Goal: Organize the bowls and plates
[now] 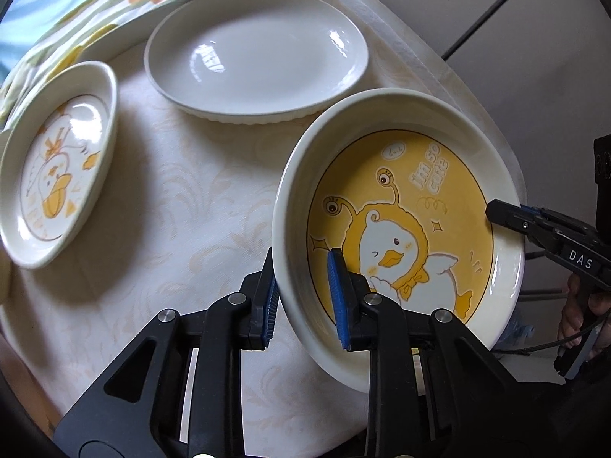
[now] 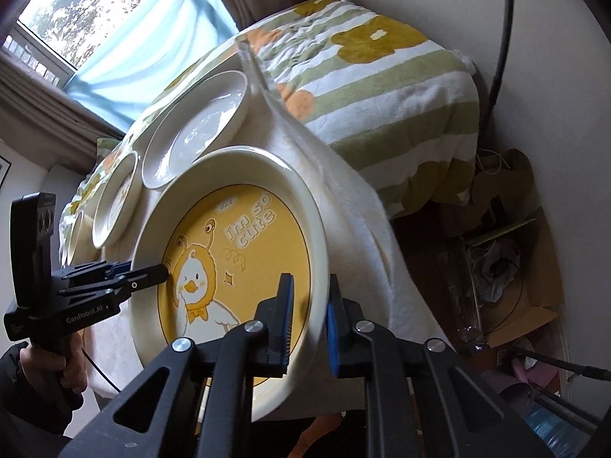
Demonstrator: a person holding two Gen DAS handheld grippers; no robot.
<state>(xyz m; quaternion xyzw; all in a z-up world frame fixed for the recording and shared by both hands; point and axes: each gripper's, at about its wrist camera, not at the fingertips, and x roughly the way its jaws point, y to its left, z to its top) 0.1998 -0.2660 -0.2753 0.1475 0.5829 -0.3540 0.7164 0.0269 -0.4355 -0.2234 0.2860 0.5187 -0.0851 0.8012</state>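
A large cream plate with a yellow duck picture (image 1: 412, 206) (image 2: 244, 229) is held over the table's near right edge. My left gripper (image 1: 305, 297) is shut on its left rim, one finger inside and one outside. My right gripper (image 2: 309, 324) is shut on the opposite rim; it shows in the left wrist view (image 1: 508, 215). The left gripper shows in the right wrist view (image 2: 152, 273). A plain white oval plate (image 1: 256, 57) (image 2: 198, 122) lies beyond. A small duck plate (image 1: 57, 160) (image 2: 114, 202) lies at the left.
The table carries a cream patterned cloth (image 1: 183, 198). A green-striped flowered blanket (image 2: 382, 87) lies behind the plates. Cardboard boxes and clutter (image 2: 508, 267) sit on the floor to the right. A window with a blue curtain (image 2: 126, 42) is at the far side.
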